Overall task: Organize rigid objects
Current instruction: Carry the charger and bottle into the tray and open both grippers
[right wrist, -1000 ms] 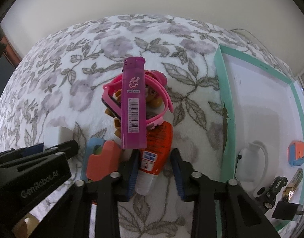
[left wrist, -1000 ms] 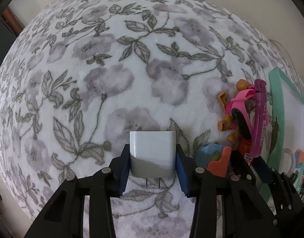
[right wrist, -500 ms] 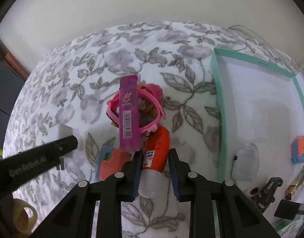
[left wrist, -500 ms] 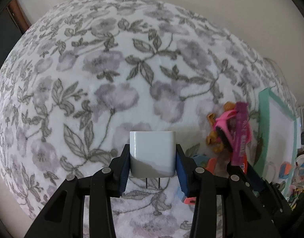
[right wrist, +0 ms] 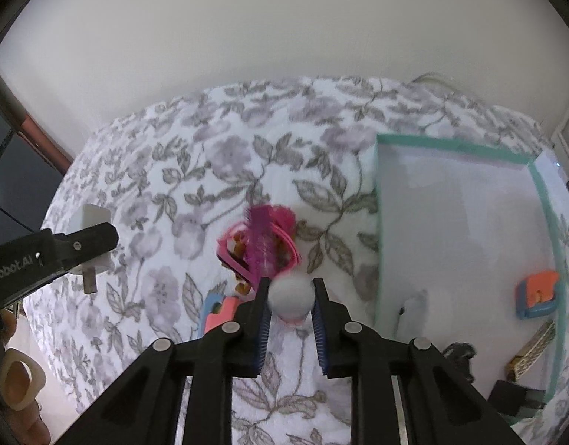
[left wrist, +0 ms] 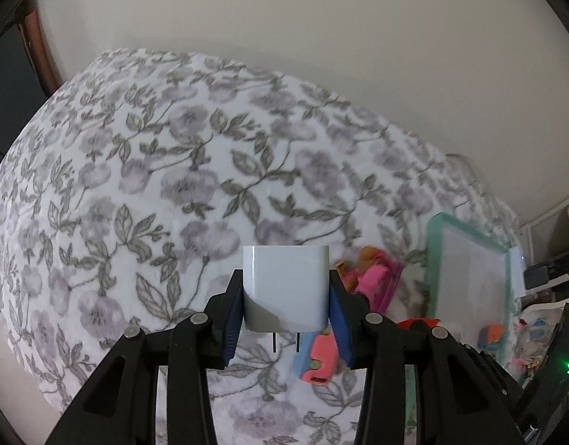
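We see a white charger [left wrist: 285,289] clamped in the left gripper [left wrist: 286,319], prongs pointing back, lifted off the floral blanket. Our right gripper [right wrist: 290,298] pinches the tube [right wrist: 291,296] by its white cap (its body is hidden). A blurred pink pile [right wrist: 260,250] lies beyond; a blue-and-coral piece [right wrist: 216,311] lies left of the cap.

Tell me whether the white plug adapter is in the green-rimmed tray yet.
Out. The left gripper is shut on the white plug adapter, lifted above the floral blanket, left of the green-rimmed tray.
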Demonstrator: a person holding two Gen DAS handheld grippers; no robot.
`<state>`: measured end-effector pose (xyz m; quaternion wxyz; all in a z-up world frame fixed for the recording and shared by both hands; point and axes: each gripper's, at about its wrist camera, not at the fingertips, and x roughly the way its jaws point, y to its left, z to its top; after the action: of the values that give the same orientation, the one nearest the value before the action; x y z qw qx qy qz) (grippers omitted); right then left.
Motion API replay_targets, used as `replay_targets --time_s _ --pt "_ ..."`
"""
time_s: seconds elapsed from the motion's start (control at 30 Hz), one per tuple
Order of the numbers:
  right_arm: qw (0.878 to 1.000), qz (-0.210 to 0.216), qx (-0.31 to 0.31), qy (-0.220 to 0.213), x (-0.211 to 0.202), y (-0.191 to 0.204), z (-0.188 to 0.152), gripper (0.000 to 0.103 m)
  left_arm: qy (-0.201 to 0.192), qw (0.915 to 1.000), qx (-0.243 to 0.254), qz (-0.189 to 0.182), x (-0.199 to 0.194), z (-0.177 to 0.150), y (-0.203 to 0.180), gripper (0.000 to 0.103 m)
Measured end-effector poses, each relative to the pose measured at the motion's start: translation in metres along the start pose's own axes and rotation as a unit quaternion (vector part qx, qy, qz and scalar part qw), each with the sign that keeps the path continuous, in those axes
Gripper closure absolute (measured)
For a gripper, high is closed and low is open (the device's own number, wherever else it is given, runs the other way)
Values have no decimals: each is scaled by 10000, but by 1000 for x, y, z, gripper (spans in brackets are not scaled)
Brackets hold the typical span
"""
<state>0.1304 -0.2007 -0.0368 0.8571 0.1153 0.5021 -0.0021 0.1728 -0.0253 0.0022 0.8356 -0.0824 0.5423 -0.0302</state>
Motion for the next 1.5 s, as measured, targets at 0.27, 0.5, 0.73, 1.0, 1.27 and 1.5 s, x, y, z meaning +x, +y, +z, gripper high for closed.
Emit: replay_targets --time_s 0.27,0.5,0.73,1.0,1.27,1.5 --pt "9984 -202 356 -392 -38 -42 6 81 -242 9985 413 -253 -17 -7 -36 59" --pt "9911 -878 894 -445 -56 -109 -1 81 -65 9914 1198 -525 -2 -37 -103 59" --pt "9839 -1163 1308 -359 -67 -162 -17 81 222 9743 2061 -878 15 -83 -170 59" --pt "9811 -1189 1507 -225 -72 -189 -30 81 527 9625 2351 -1245 31 -114 -203 59" --pt "9827 -1157 1444 19 -58 -190 -32 81 683 9601 2474 -1110 43 -123 -208 59" --pt "9827 -1163 1431 176 -50 -189 -35 81 666 9593 2538 -1044 41 -123 -208 57"
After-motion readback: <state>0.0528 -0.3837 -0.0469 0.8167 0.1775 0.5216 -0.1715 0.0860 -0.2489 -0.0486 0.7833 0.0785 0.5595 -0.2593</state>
